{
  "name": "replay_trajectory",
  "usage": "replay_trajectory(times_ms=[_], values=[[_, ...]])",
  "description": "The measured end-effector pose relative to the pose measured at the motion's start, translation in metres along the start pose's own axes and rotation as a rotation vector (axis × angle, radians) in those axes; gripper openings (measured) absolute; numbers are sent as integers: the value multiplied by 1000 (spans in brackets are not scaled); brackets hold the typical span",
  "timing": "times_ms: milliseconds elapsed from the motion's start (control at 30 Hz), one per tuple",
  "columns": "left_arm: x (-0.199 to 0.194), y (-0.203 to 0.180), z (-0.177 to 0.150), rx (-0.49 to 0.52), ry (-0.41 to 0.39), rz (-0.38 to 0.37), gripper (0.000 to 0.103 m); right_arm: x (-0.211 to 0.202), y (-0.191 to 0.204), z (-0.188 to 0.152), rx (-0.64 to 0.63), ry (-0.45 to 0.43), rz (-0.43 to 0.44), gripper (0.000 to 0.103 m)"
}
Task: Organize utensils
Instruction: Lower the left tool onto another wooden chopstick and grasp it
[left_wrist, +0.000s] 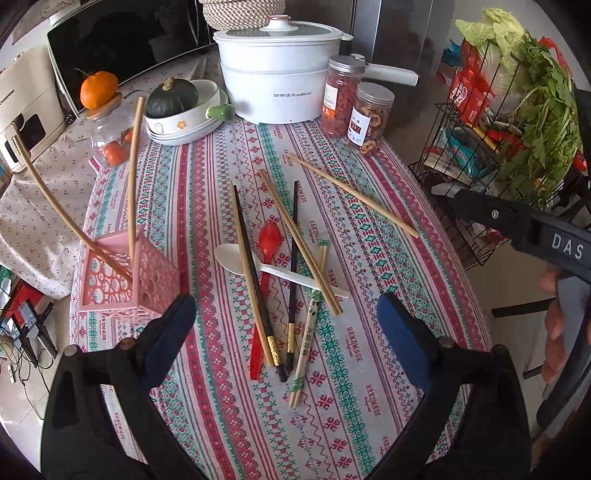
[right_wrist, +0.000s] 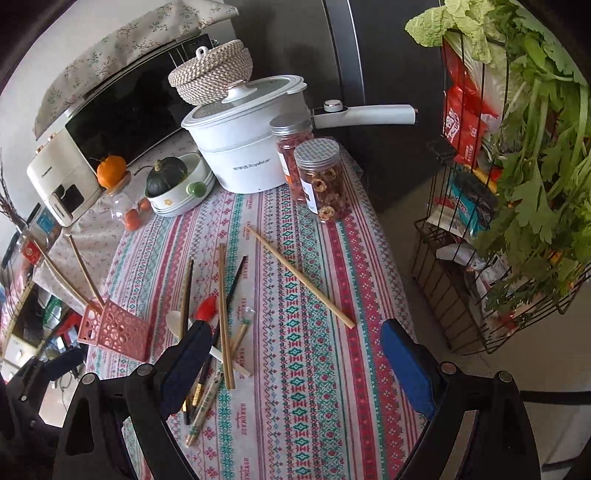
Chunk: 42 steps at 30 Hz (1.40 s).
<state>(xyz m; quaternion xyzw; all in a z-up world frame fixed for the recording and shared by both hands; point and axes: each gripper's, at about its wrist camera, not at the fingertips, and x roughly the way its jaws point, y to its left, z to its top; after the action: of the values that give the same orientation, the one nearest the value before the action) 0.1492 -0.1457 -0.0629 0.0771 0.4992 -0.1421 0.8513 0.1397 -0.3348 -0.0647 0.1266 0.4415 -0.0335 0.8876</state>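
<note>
A pink perforated holder (left_wrist: 125, 280) stands at the table's left edge with two wooden chopsticks (left_wrist: 131, 177) upright in it; it also shows in the right wrist view (right_wrist: 114, 328). A pile lies mid-table: a white spoon (left_wrist: 236, 260), a red spoon (left_wrist: 267, 238), black chopsticks (left_wrist: 255, 280), wooden chopsticks (left_wrist: 299, 240) and a wrapped pair (left_wrist: 304, 343). One wooden pair (left_wrist: 351, 194) lies apart to the right, and also shows in the right wrist view (right_wrist: 301, 277). My left gripper (left_wrist: 286, 321) is open and empty above the pile. My right gripper (right_wrist: 295, 354) is open and empty above the table.
A white electric pot (left_wrist: 277, 74), two jars (left_wrist: 354, 107), a bowl with a squash (left_wrist: 181, 110) and a glass jar with an orange (left_wrist: 99, 92) stand at the back. A wire rack with vegetables (left_wrist: 517, 129) stands right of the table. The patterned tablecloth (left_wrist: 369, 350) covers the table.
</note>
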Motion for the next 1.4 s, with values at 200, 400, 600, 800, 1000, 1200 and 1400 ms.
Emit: replay_trajectory(times_ms=[200, 400, 600, 800, 1000, 1200, 1400], values=[[63, 3, 27, -49, 80, 93, 35, 18, -24, 2, 98, 52, -18, 93], [100, 21, 45, -99, 103, 222, 16, 26, -20, 7, 87, 69, -3, 93], [125, 30, 57, -122, 133, 263, 10, 33, -15, 11, 122, 93, 48, 93], [138, 36, 63, -172, 147, 252, 8, 37, -12, 12, 125, 99, 62, 93], [146, 40, 69, -189, 175, 245, 8, 39, -16, 13, 123, 100, 52, 93], [152, 45, 71, -199, 198, 236, 7, 41, -22, 11, 140, 114, 35, 93], [126, 31, 62, -148, 145, 205, 7, 39, -24, 9, 151, 116, 35, 93]])
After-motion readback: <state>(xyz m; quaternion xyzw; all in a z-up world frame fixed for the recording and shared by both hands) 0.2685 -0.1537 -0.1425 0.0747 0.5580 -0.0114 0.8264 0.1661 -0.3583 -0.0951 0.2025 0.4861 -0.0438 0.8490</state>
